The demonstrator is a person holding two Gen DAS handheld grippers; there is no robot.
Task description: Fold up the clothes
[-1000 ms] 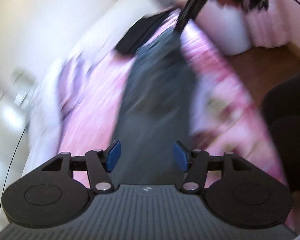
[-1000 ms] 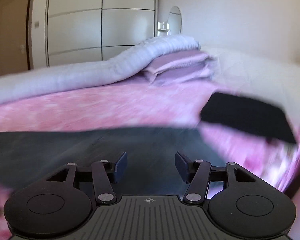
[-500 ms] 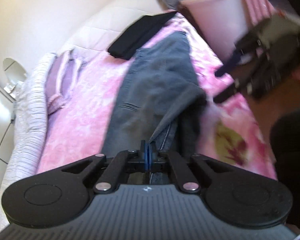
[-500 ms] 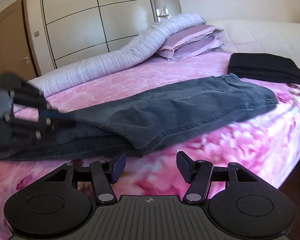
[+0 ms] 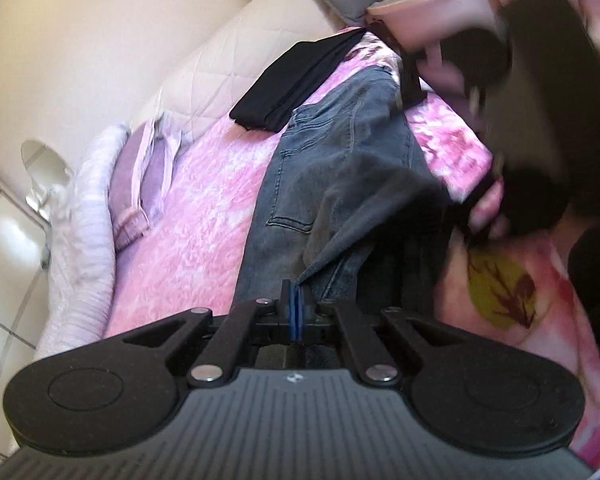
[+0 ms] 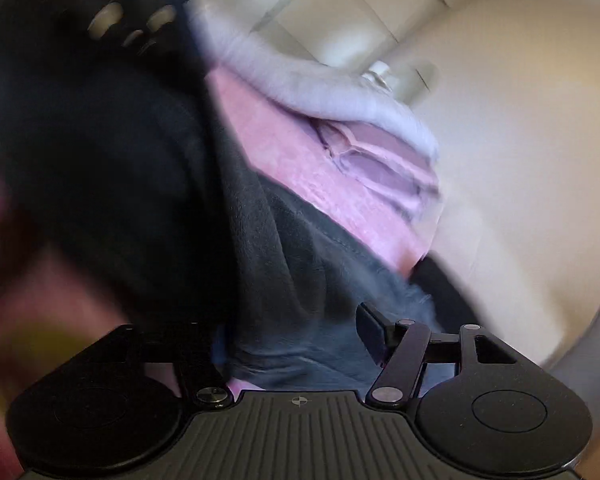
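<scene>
While your left claw pinches the hem of the grey jeans on the pink bed, your right claw hangs spread apart over them.

right gripper motion-blurred, jeans smeared

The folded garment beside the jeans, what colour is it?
Black; the left wrist view shows it best.
</scene>
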